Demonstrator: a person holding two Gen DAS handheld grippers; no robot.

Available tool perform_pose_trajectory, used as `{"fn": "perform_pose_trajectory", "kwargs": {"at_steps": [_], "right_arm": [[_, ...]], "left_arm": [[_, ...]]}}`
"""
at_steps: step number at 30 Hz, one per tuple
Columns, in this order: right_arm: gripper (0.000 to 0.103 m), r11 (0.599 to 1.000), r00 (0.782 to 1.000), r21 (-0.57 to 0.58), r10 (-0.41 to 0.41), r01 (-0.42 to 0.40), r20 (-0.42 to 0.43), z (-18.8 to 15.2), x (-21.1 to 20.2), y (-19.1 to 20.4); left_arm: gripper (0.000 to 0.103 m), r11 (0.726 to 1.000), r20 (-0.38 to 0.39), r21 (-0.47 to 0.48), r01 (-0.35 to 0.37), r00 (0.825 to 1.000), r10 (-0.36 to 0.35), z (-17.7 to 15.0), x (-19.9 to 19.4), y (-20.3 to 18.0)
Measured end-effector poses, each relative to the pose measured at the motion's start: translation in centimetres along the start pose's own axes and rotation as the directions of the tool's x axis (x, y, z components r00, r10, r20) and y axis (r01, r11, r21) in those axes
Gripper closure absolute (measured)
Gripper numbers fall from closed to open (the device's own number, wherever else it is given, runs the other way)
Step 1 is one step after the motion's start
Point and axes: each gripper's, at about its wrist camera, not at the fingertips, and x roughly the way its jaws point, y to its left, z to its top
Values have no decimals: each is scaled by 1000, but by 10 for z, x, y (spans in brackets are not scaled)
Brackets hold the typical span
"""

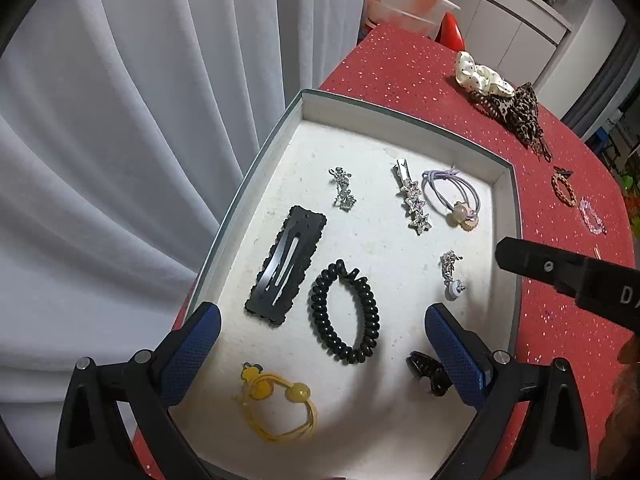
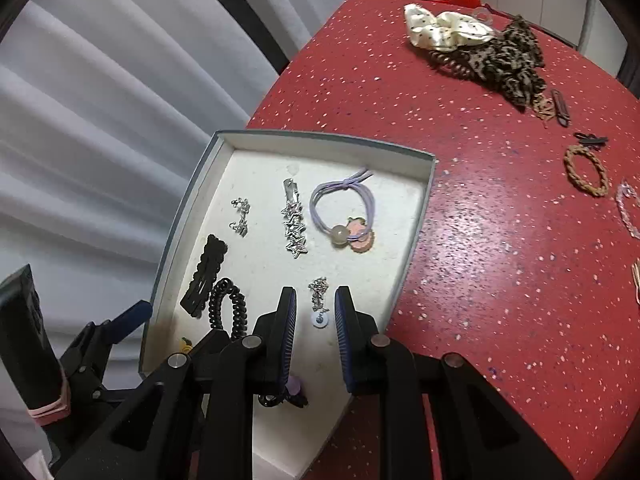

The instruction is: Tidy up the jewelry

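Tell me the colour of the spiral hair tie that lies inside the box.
The spiral hair tie is black; the left wrist view shows it best.

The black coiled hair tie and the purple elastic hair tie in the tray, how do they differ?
The black coiled hair tie is a thick plastic spiral with no ornament; the purple elastic hair tie is made of thin smooth cords and carries a pale bead and a pink charm. The black one lies near the tray's front, the purple one near its far right corner. Both lie flat as open loops, untouched.
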Motion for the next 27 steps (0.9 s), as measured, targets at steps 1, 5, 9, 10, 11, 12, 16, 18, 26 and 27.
{"fn": "perform_pose_trajectory", "kwargs": {"at_steps": [1, 5, 9, 10, 11, 12, 16, 18, 26, 27], "right_arm": [[81, 1000, 1000, 2, -3, 3, 1, -1, -3, -1], [78, 999, 999, -10, -31, 31, -11, -5, -9, 1], [72, 999, 999, -1, -34, 33, -23, -10, -10, 2], [72, 999, 999, 1, -36, 36, -26, -12, -10, 2], [72, 999, 999, 3, -40, 40, -28, -13, -9, 3], [71, 999, 998, 6, -44, 44, -33, -14, -10, 3], [68, 998, 998, 18, -53, 54, -46, -20, -9, 3], [66, 998, 997, 20, -62, 63, -54, -24, -10, 3], [55, 996, 993, 28, -80, 82, -83, -31, -13, 7], [52, 996, 993, 29, -82, 85, -84, -31, -15, 7]], "left_arm": [[1, 1000, -2, 0, -2, 1000, 2, 0, 0, -1], [1, 1000, -13, -6, -11, 1000, 11, -4, -4, -1], [1, 1000, -35, 0, -22, 999, 22, -11, -7, 1], [1, 1000, -37, 2, -25, 999, 25, -11, -8, 1], [1, 1000, -38, 4, -27, 999, 27, -12, -9, 2], [1, 1000, -40, 6, -29, 999, 29, -13, -11, 2], [1, 999, -48, 3, -34, 998, 34, -15, -16, 5], [1, 1000, -60, 2, -29, 998, 29, -16, -17, 5], [1, 1000, -70, 18, -19, 997, 20, -21, -26, 7], [1, 1000, -70, 16, -18, 997, 19, -22, -28, 8]]}}
